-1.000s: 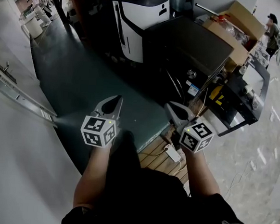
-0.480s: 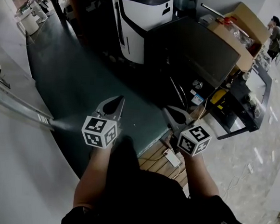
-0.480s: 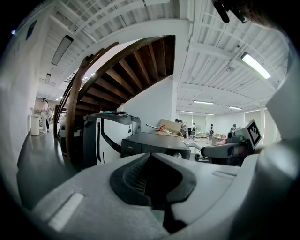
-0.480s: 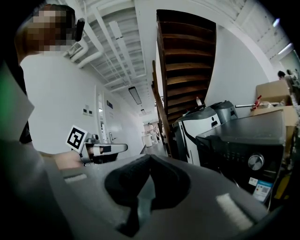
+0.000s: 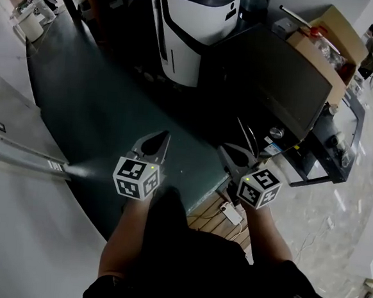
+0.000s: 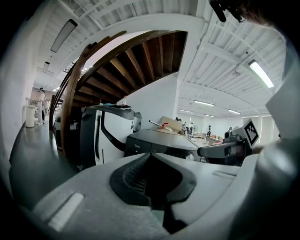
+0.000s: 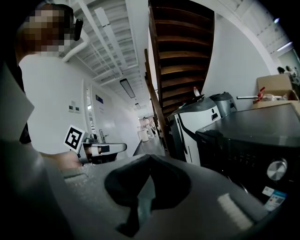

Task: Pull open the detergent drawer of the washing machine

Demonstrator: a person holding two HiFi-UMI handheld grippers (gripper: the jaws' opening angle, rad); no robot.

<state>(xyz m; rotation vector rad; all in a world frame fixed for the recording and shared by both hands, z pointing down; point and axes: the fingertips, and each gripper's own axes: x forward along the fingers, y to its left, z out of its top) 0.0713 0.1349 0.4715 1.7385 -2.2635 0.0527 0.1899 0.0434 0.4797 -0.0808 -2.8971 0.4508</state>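
dark washer [image 5: 269,74] stands ahead, its knob front facing lower right. left gripper [image 5: 156,141] and right gripper [image 5: 233,154] point forward side by side, short of it, jaws pressed together, empty.

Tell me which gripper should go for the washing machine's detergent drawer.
Right. The right gripper is nearer the dark washing machine, whose knob shows close in its view; the left gripper hangs farther off over the green floor. Both are shut, empty.

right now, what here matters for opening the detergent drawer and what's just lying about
For the job: washing machine, left gripper, right gripper, both shut and empty.
Lying about: white appliance, cardboard box, power strip.
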